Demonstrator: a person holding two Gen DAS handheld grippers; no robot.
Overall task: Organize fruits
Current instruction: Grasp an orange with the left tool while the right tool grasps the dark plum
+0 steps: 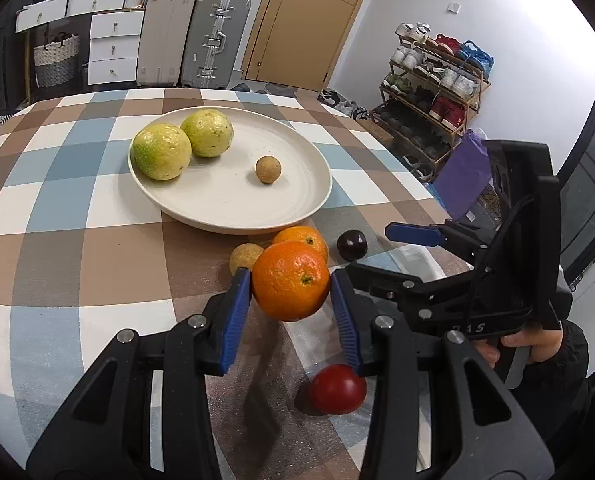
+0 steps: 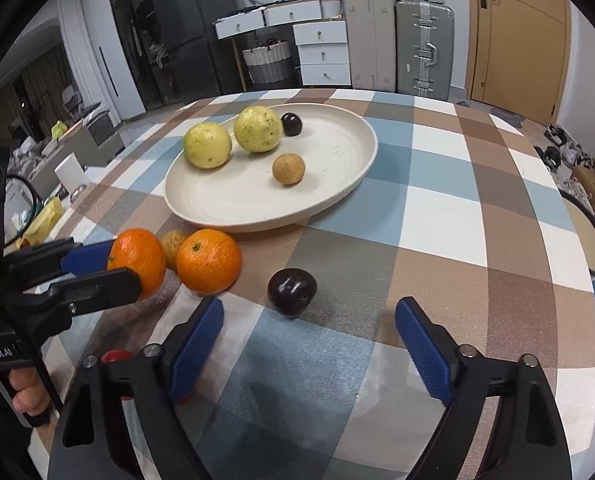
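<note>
White letters reading "GenRobot.AI" stand on the black body of the left gripper (image 2: 123,270), at the left edge of the right wrist view. In the left wrist view, raised letters on the black frame of the right gripper (image 1: 381,250) read roughly "DAS", upside down; the full word cannot be made out. No other text is legible.

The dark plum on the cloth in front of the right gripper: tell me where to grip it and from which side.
Grip the dark plum across its widest middle, coming down from the near side with the right gripper, whose jaws already stand open on either side of it. It is round and sits alone on the tablecloth, with the nearest orange clear on its left.
</note>
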